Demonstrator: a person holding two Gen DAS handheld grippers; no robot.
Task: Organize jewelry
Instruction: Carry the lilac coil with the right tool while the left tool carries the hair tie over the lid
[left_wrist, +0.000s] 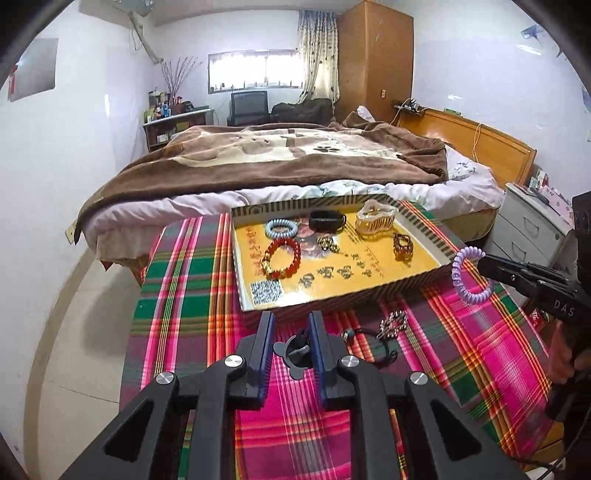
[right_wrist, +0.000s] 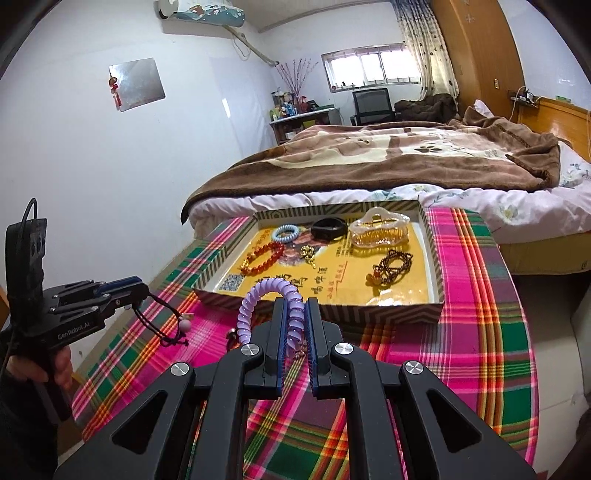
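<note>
My right gripper (right_wrist: 295, 314) is shut on a purple spiral hair tie (right_wrist: 258, 299) and holds it above the plaid cloth, just before the near wall of the yellow-lined tray (right_wrist: 317, 308). It also shows in the left wrist view (left_wrist: 466, 275) beside the tray (left_wrist: 332, 295). My left gripper (left_wrist: 291, 325) is shut on a black cord hair tie with a bead (right_wrist: 166, 325), lifted off the cloth; in its own view a dark piece (left_wrist: 295, 350) sits between its fingers. The tray holds a red bead bracelet (left_wrist: 282, 256), a blue spiral tie (left_wrist: 281, 229), a black band (left_wrist: 327, 220), a clear claw clip (left_wrist: 375, 218) and a dark bead necklace (right_wrist: 391, 267).
A small sparkly hair ornament (left_wrist: 393, 323) and a black cord (left_wrist: 369, 343) lie on the plaid cloth (left_wrist: 184, 295) in front of the tray. A bed with a brown blanket (left_wrist: 280, 155) stands right behind the table. A white drawer unit (left_wrist: 528, 225) is at the right.
</note>
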